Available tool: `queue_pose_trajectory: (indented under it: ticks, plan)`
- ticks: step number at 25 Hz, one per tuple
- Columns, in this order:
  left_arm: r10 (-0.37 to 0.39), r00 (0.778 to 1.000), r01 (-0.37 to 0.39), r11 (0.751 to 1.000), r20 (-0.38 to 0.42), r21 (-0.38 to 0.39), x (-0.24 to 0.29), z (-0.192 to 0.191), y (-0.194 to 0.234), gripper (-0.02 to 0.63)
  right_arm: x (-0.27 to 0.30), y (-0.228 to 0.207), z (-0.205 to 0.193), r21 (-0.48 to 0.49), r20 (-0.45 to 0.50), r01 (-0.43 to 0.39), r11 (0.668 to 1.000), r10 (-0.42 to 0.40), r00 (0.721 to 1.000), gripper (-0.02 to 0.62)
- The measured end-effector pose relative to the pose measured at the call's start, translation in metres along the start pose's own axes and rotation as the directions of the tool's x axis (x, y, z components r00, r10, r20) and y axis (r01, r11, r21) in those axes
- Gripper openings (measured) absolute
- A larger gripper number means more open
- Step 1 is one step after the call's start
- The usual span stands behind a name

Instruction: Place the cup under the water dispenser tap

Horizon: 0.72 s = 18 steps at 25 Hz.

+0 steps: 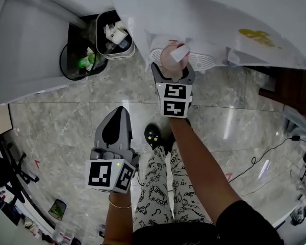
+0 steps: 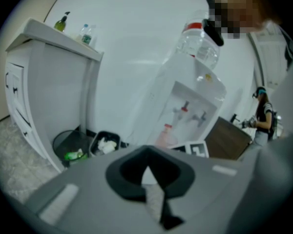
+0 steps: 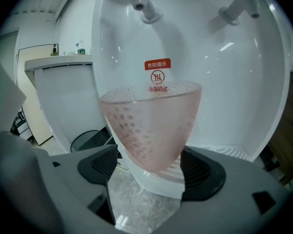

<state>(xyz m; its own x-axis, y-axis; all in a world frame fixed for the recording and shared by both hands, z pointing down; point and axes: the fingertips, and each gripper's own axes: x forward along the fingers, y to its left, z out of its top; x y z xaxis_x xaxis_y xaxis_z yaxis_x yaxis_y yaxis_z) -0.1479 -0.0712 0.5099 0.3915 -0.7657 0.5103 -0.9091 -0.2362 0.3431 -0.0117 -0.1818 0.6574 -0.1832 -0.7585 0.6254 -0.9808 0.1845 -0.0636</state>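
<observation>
**Head view:** the right hand-held gripper (image 1: 172, 73) is stretched out to the white water dispenser (image 1: 209, 14). It grasps a pink translucent cup (image 1: 173, 56) just beside the slotted drip tray (image 1: 200, 61). The left hand-held gripper (image 1: 116, 117) hangs well back over the marble floor (image 1: 56, 121) with nothing in it.

**Left gripper view:** its jaws are clenched together on nothing. Far ahead, the cup (image 2: 165, 134) sits low in the dispenser's recess, below the red-handled tap (image 2: 184, 108).

**Right gripper view:** the jaw pads press both sides of the cup's (image 3: 151, 126) lower part. One tap (image 3: 142, 8) is above the rim and a second tap (image 3: 238, 8) is off to the side. The cup's base appears to hang clear of the drip tray (image 3: 229, 152).

**Progress:** the carry looks essentially done. What is left is to centre the cup under a tap, set it on the tray and let go.
</observation>
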Motion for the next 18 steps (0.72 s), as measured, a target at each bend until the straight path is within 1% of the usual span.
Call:
queue_pose_trajectory:
  ticks: [3,8,11,14,15,16,17,18]
  plan:
    - [0.002,1.0,-0.002,1.0,0.002,0.014,-0.001,0.001,-0.007,-0.002,-0.012,0.003,-0.008,0.002,-0.03,-0.02,1.0,0.021,0.999,0.385]
    - [-0.012,1.0,0.011,0.999,0.01,0.03,-0.005,0.003,-0.024,-0.002,-0.047,-0.006,-0.026,0.064,-0.051,-0.025,0.998,0.028,0.998,0.383]
    - [-0.014,0.999,0.012,0.999,0.035,0.048,-0.013,0.011,-0.035,-0.003,-0.084,-0.006,-0.02,0.11,0.005,-0.067,0.992,0.067,0.998,0.383]
    - [-0.023,0.998,0.019,0.997,0.053,0.075,-0.026,0.022,-0.051,-0.002,-0.129,-0.001,0.002,0.167,0.09,-0.131,0.977,0.117,0.989,0.38]
    - [-0.033,0.998,0.028,0.996,0.054,0.088,-0.031,0.026,-0.058,-0.002,-0.145,0.002,0.012,0.186,0.123,-0.159,0.97,0.138,0.983,0.363]
    - [-0.044,0.998,0.038,0.994,0.053,0.104,-0.036,0.03,-0.065,-0.002,-0.162,0.004,0.025,0.207,0.162,-0.188,0.96,0.156,0.974,0.281]
    - [-0.053,0.997,0.046,0.992,0.051,0.12,-0.041,0.035,-0.072,-0.002,-0.179,0.006,0.04,0.225,0.204,-0.221,0.949,0.176,0.963,0.108]
    - [-0.059,0.997,0.052,0.989,0.051,0.135,-0.047,0.039,-0.079,-0.002,-0.197,0.01,0.054,0.23,0.242,-0.259,0.938,0.203,0.949,0.034]
